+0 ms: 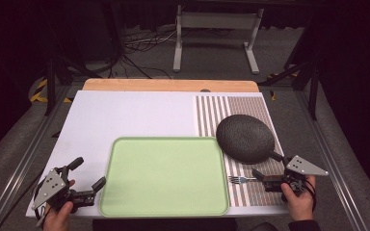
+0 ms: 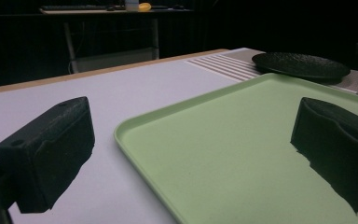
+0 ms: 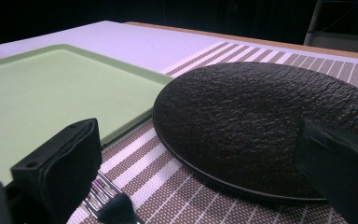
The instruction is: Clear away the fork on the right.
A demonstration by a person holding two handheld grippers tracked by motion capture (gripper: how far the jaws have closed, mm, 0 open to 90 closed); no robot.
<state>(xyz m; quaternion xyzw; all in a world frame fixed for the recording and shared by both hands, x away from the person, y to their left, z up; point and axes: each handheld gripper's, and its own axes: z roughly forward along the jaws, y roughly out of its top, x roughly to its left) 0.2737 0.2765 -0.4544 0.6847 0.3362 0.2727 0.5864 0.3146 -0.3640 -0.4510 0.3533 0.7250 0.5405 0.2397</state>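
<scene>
A pale green tray [image 1: 164,175] lies empty at the table's near middle. To its right, a striped placemat [image 1: 212,110] carries a black textured plate [image 1: 244,137] and a silver fork [image 1: 238,179]. My left gripper [image 1: 90,172] is open at the tray's near left corner, and in the left gripper view the left gripper [image 2: 191,112] has one jaw over the tray [image 2: 242,154]. My right gripper [image 1: 266,165] stands open just in front of the plate. In the right gripper view, the fork [image 3: 107,198] tines lie beside the left jaw of the right gripper [image 3: 198,135], untouched, with the plate [image 3: 261,116] ahead.
White board covers the table's left and far part [image 1: 135,113], with a wooden edge [image 1: 168,85] behind it. Beyond the table are cables and a metal stand [image 1: 217,29] on the floor. Dark frame rails run along both sides.
</scene>
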